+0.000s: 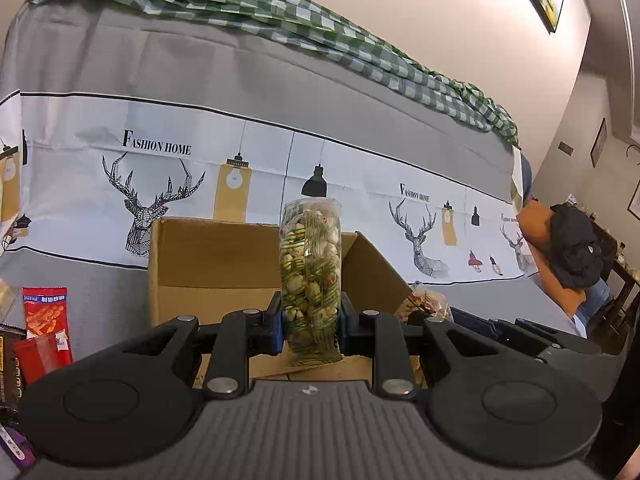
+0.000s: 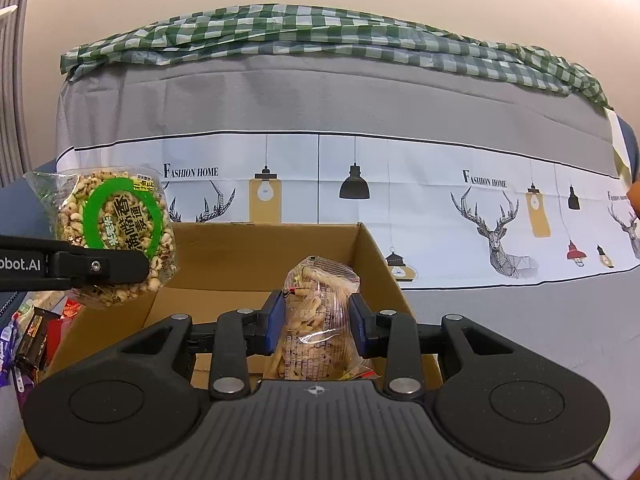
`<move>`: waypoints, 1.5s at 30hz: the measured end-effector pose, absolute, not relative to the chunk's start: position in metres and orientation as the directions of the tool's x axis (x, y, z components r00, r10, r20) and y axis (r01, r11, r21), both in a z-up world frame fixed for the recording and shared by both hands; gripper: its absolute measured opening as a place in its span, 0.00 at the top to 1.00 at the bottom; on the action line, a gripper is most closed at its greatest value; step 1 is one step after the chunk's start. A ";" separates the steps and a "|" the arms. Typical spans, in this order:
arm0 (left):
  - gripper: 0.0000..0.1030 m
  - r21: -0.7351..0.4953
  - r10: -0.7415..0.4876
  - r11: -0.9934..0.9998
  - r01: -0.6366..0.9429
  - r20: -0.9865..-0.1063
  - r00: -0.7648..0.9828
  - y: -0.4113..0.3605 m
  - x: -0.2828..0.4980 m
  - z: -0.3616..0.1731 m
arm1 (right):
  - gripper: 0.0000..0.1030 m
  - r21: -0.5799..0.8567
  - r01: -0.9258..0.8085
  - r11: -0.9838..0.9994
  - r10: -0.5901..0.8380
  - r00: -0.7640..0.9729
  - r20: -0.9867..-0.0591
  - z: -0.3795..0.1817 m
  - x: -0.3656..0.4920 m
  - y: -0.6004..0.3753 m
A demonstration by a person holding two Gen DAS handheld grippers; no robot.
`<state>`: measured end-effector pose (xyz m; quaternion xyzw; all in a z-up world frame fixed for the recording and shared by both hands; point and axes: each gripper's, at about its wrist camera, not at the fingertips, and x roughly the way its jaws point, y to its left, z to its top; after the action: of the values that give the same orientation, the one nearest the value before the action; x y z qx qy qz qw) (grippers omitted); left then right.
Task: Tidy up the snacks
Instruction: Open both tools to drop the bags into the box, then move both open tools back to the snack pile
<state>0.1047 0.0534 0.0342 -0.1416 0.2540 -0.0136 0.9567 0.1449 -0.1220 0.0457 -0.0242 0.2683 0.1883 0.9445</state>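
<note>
- Currently, the left hand-held gripper (image 1: 311, 322) is clamping a clear bag of green-printed puffed snacks (image 1: 311, 276), holding it upright over the near left part of an open cardboard box (image 1: 208, 264).
- Meanwhile, the right hand-held gripper (image 2: 316, 322) is squeezing a clear bag of pale crackers (image 2: 316, 320) between its blue pads (image 2: 275, 320), above the box's near right side.
- Loose snack packets, among them a red packet (image 1: 46, 312), are lying to the left of the box.
- Behind the box, a grey cover printed with deer and lamps (image 2: 360, 184) is hanging, with a green checked cloth (image 2: 320, 28) lying along its top.
</note>
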 end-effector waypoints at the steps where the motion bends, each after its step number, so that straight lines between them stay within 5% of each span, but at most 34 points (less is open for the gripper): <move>1: 0.74 -0.278 -0.097 0.960 -0.047 -0.482 0.871 0.053 0.105 0.034 | 0.65 0.055 -0.369 0.928 0.343 0.784 -0.517 0.045 0.145 -0.123; 16: 0.74 -0.289 -0.156 0.957 0.017 -0.465 0.871 0.049 0.104 0.034 | 0.65 0.052 -0.365 0.929 0.340 0.792 -0.508 0.047 0.143 -0.122; 17: 0.70 -0.294 -0.174 0.955 0.034 -0.463 0.869 0.048 0.104 0.035 | 0.65 0.054 -0.364 0.930 0.339 0.792 -0.508 0.047 0.143 -0.122; 19: 0.42 -0.295 -0.194 0.954 0.057 -0.460 0.867 0.046 0.105 0.035 | 0.63 0.060 -0.358 0.932 0.336 0.790 -0.513 0.046 0.144 -0.123; 20: 0.30 -0.288 -0.184 0.956 0.052 -0.450 0.874 0.045 0.103 0.036 | 0.52 0.060 -0.351 0.934 0.330 0.789 -0.518 0.045 0.144 -0.122; 21: 0.28 -0.279 -0.169 0.959 0.043 -0.446 0.879 0.045 0.102 0.036 | 0.43 0.056 -0.344 0.937 0.320 0.786 -0.529 0.044 0.146 -0.121; 22: 0.28 -0.273 -0.162 0.961 0.038 -0.448 0.879 0.045 0.102 0.037 | 0.31 0.047 -0.331 0.943 0.303 0.788 -0.536 0.044 0.146 -0.120; 26: 0.31 -0.256 -0.139 0.966 0.023 -0.446 0.884 0.046 0.101 0.037 | 0.31 0.053 -0.318 0.946 0.297 0.792 -0.534 0.044 0.148 -0.122; 31: 0.52 -0.200 -0.114 0.979 0.026 -0.442 0.890 0.046 0.096 0.036 | 0.31 0.063 -0.321 0.945 0.303 0.786 -0.540 0.044 0.149 -0.117; 37: 0.65 -0.299 -0.194 0.953 0.055 -0.457 0.868 0.064 0.085 0.034 | 0.31 0.063 -0.339 0.939 0.320 0.787 -0.528 0.047 0.142 -0.107; 41: 0.73 -0.330 -0.226 0.942 0.063 -0.485 0.845 0.074 0.073 0.038 | 0.38 0.087 -0.346 0.934 0.340 0.788 -0.514 0.051 0.136 -0.104; 45: 0.73 -0.280 -0.191 0.958 0.053 -0.492 0.849 0.095 0.057 0.061 | 0.63 0.144 -0.337 0.930 0.363 0.787 -0.499 0.054 0.131 -0.103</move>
<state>0.0566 0.0947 0.0613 -0.1290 0.2671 -0.0642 0.9528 0.1313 -0.1035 0.0544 0.0238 0.2688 0.1851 0.9449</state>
